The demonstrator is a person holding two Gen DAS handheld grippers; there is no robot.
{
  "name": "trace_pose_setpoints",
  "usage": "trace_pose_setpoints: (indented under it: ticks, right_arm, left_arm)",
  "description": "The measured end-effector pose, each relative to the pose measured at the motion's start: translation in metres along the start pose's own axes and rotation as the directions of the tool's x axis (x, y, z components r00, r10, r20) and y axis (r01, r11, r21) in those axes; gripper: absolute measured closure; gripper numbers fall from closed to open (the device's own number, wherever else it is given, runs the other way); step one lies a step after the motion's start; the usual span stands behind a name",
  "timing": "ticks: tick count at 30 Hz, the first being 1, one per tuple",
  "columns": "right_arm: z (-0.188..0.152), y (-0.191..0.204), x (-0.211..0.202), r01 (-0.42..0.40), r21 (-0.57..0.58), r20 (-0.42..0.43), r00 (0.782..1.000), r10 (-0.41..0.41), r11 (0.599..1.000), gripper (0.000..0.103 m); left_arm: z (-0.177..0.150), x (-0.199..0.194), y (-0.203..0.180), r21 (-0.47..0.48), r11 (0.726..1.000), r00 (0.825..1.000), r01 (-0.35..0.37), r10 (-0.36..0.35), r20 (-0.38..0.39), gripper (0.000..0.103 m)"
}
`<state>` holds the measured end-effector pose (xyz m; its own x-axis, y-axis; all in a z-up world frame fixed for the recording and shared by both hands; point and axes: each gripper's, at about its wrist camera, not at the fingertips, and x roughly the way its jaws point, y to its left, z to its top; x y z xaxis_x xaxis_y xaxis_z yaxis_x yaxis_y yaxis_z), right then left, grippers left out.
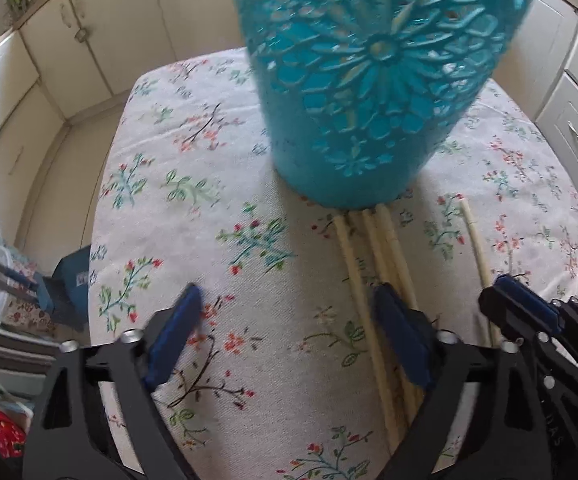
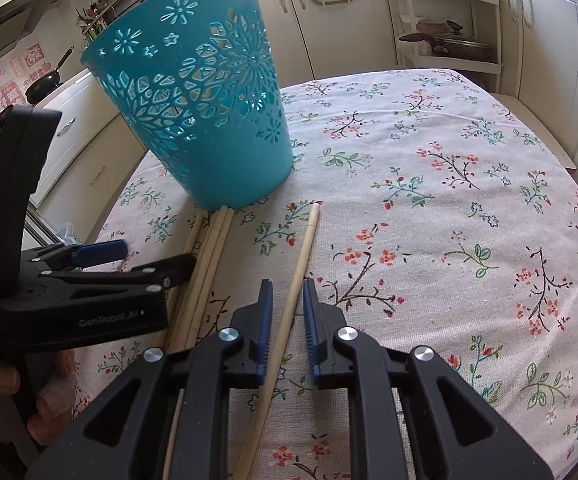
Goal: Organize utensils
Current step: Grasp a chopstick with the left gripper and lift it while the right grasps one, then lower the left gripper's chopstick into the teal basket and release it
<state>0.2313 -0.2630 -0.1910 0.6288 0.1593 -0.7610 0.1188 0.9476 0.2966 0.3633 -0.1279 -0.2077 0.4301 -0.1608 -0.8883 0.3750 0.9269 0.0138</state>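
Right gripper slightly apart around one chopstick, pads not pressing it.
Left gripper stands wide beside the chopstick bundle; all lie on the table, before the blue basket.

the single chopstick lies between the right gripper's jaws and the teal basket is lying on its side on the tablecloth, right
Not quite. The single chopstick does lie between the right gripper's jaws, but the teal basket stands upright on the tablecloth, not on its side. The right wrist view shows it.
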Motion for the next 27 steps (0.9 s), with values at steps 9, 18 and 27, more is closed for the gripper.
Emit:
trace_pose_setpoints:
  ticks: [9, 18, 27]
  right_arm:
    - [0.0, -0.001, 0.0, -0.007, 0.007, 0.0, 1.0, 0.007, 1.0, 0.087]
    - [0.001, -0.001, 0.0, -0.012, 0.006, 0.0, 1.0, 0.012, 1.0, 0.086]
    - [0.0, 0.0, 0.0, -0.01, -0.001, 0.001, 1.0, 0.01, 1.0, 0.085]
  left_arm:
    - [-0.004, -0.011, -0.017, 0.097, 0.988, 0.993, 0.119, -0.117, -0.022, 0.098]
    - [-0.012, -0.105, -0.013, 0.125, 0.898, 0.907, 0.421, -0.415, -0.074, 0.098]
    - [0.105, -0.24, 0.024, 0.109, 0.917, 0.794, 0.383, -0.387, 0.468, 0.098]
